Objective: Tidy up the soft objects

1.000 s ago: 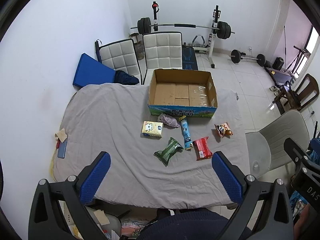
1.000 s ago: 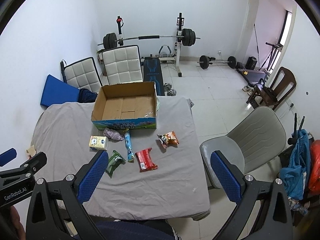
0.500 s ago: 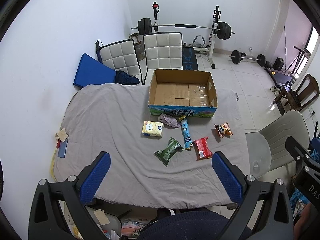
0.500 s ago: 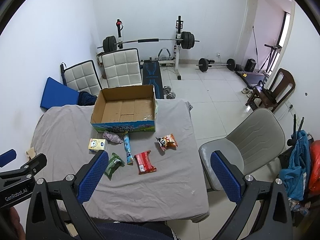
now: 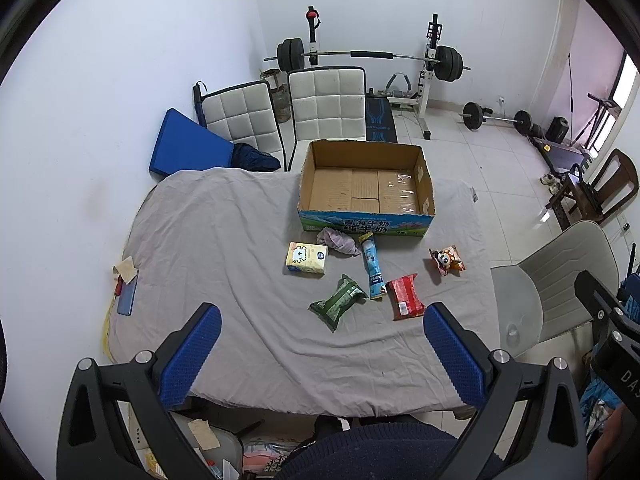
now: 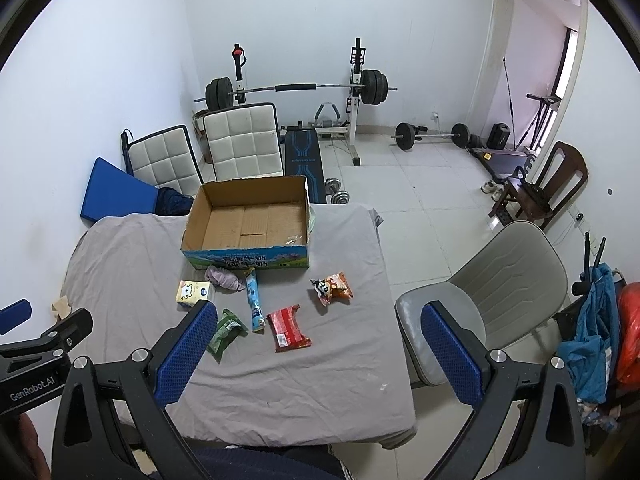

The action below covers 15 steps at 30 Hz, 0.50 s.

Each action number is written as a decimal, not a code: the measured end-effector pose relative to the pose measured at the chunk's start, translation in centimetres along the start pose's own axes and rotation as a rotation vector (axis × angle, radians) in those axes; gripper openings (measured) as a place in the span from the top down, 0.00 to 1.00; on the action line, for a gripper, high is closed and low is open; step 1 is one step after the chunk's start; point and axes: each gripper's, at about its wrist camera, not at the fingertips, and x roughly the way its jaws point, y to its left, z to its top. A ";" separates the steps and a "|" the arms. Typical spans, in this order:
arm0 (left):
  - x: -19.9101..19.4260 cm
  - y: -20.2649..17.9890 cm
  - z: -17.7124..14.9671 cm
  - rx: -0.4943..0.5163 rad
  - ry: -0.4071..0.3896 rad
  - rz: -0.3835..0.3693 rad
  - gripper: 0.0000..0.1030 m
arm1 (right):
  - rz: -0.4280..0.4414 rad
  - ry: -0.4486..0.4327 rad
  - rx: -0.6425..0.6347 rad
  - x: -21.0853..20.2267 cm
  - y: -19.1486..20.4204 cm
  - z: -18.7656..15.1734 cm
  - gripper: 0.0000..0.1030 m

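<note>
An empty cardboard box [image 5: 366, 192] [image 6: 248, 224] stands at the far side of a grey-clothed table [image 5: 224, 248] [image 6: 320, 376]. In front of it lie a yellow tissue pack [image 5: 307, 258] [image 6: 193, 293], a crumpled purple cloth [image 5: 339, 241] [image 6: 224, 278], a blue tube pack [image 5: 372, 270] [image 6: 254, 300], a green pack [image 5: 338, 306] [image 6: 226, 334], a red pack [image 5: 406, 297] [image 6: 288, 328] and an orange snack bag [image 5: 447, 260] [image 6: 331, 287]. My left gripper [image 5: 322, 354] and right gripper [image 6: 316, 356] hover open high above the near edge, holding nothing.
A phone [image 5: 127, 297] and paper scrap lie at the table's left edge. A grey chair [image 6: 496, 300] [image 5: 560, 288] stands to the right. Two white padded chairs [image 5: 326, 104], a blue mat [image 5: 188, 146] and a barbell rack [image 6: 296, 90] are behind the table.
The right gripper's view has drifted back slightly, so the table items sit a little lower and further left. The left view is nearly unchanged. Both stay open.
</note>
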 end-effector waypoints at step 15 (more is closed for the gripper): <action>0.0 0.0 -0.1 -0.005 0.003 -0.002 0.00 | 0.007 -0.007 -0.001 -0.7 -0.1 -0.4 0.00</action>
